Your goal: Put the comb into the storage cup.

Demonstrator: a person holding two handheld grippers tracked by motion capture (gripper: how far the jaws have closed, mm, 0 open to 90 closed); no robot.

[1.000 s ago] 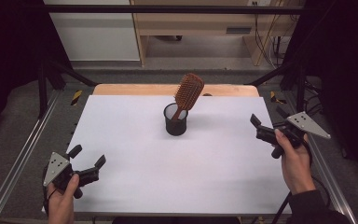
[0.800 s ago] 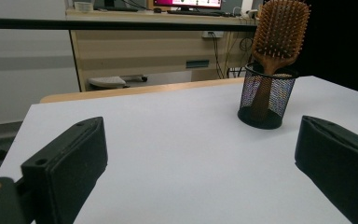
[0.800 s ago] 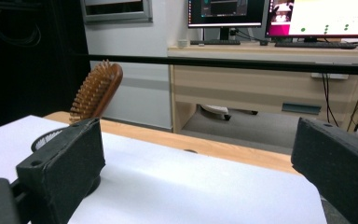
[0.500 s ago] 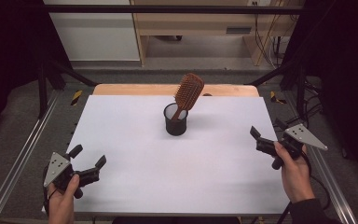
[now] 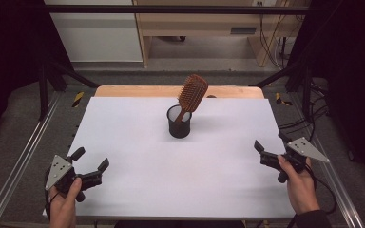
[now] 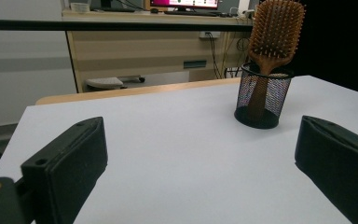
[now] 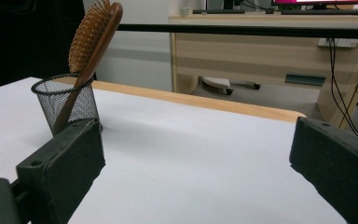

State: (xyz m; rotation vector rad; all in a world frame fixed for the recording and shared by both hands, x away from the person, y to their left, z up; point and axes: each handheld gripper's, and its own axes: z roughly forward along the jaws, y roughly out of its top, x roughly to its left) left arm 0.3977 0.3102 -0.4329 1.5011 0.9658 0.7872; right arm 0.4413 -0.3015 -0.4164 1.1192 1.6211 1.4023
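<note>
A wooden paddle hairbrush [image 5: 192, 93] stands handle-down in a black mesh cup [image 5: 179, 122] near the middle of the white table top [image 5: 133, 142], its head leaning right. The left gripper view has the hairbrush [image 6: 275, 32] and cup [image 6: 262, 95] ahead to the right; the right gripper view has the hairbrush [image 7: 93, 39] and cup [image 7: 67, 100] at the left. My left gripper [image 5: 91, 164] is open near the front left corner, holding nothing. My right gripper [image 5: 270, 147] is open at the right edge, also holding nothing.
A wooden board edge [image 5: 171, 91] runs along the table's far side. Metal frame rails [image 5: 24, 156] flank both sides. A desk with cables [image 5: 266, 38] stands behind, beyond the table.
My right gripper has drawn back toward the front right edge of the table. The left gripper has barely moved. Hairbrush and cup are unchanged.
</note>
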